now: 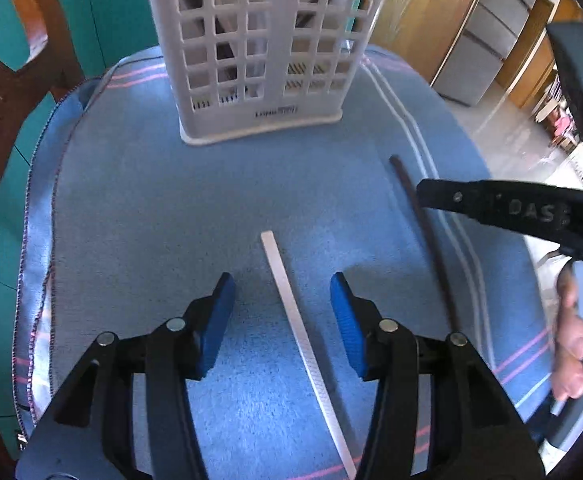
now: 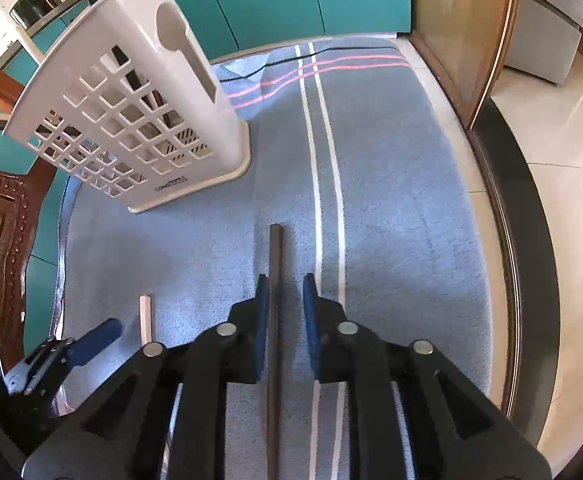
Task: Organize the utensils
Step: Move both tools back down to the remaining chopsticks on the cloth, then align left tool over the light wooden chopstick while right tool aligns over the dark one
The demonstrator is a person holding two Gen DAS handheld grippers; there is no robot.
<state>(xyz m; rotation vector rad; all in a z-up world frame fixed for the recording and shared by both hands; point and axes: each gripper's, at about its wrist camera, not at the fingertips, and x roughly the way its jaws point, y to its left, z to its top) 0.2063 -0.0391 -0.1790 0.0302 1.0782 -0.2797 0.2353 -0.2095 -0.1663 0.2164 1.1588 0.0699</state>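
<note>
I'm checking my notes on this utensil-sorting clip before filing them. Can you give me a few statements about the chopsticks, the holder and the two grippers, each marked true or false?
1. A white chopstick lies between the open fingers of the left gripper. True.
2. The dark chopstick stands inside the white holder. False: it lies on the blue towel, between the fingers of the right gripper.
3. The holder stands upright on the towel. True.
4. Both chopsticks lie left of the towel's white stripes in the right wrist view. True.
5. The white chopstick is lifted off the towel. False: it lies flat on it.
</note>
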